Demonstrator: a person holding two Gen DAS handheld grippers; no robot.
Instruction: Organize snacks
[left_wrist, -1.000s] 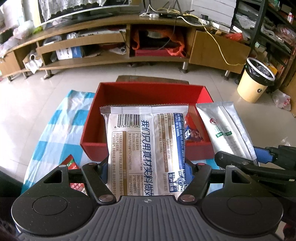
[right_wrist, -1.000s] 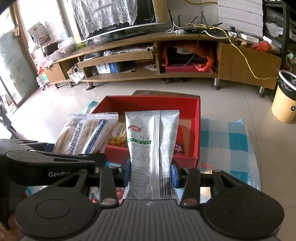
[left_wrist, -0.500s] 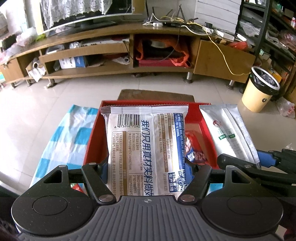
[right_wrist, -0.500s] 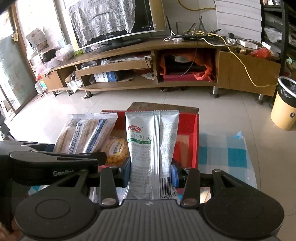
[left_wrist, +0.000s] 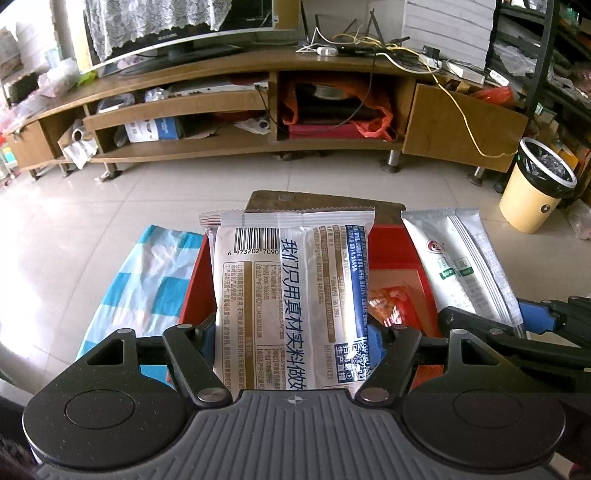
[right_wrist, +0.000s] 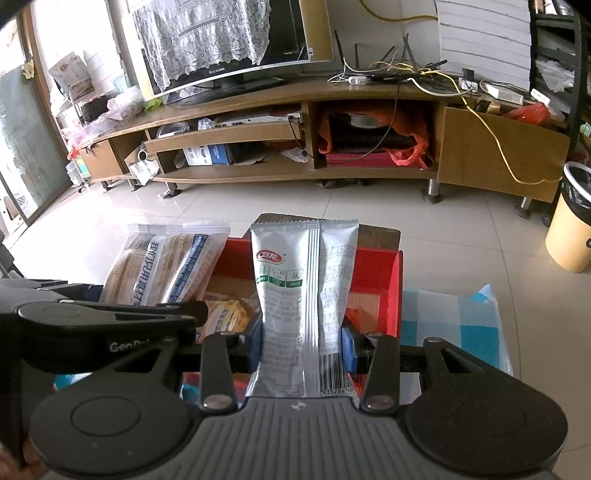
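My left gripper (left_wrist: 291, 332) is shut on a white snack pack with a barcode and blue Chinese lettering (left_wrist: 291, 295), held over the open red box (left_wrist: 399, 247). My right gripper (right_wrist: 303, 338) is shut on a silver snack pack with a red logo (right_wrist: 295, 295), also over the red box (right_wrist: 373, 266). Each pack shows in the other view: the silver one at right (left_wrist: 461, 266), the white one at left (right_wrist: 166, 266). Orange and yellow snack packs (right_wrist: 225, 314) lie inside the box.
The box sits on a blue-and-white checked cloth (left_wrist: 147, 280) on a low table. Beyond is tiled floor, a long wooden TV stand (left_wrist: 258, 110) and a yellow waste bin (left_wrist: 535, 192) at the right.
Both grippers have moved forward with their packs, so they now hang over the box interior. Their grips have not changed.
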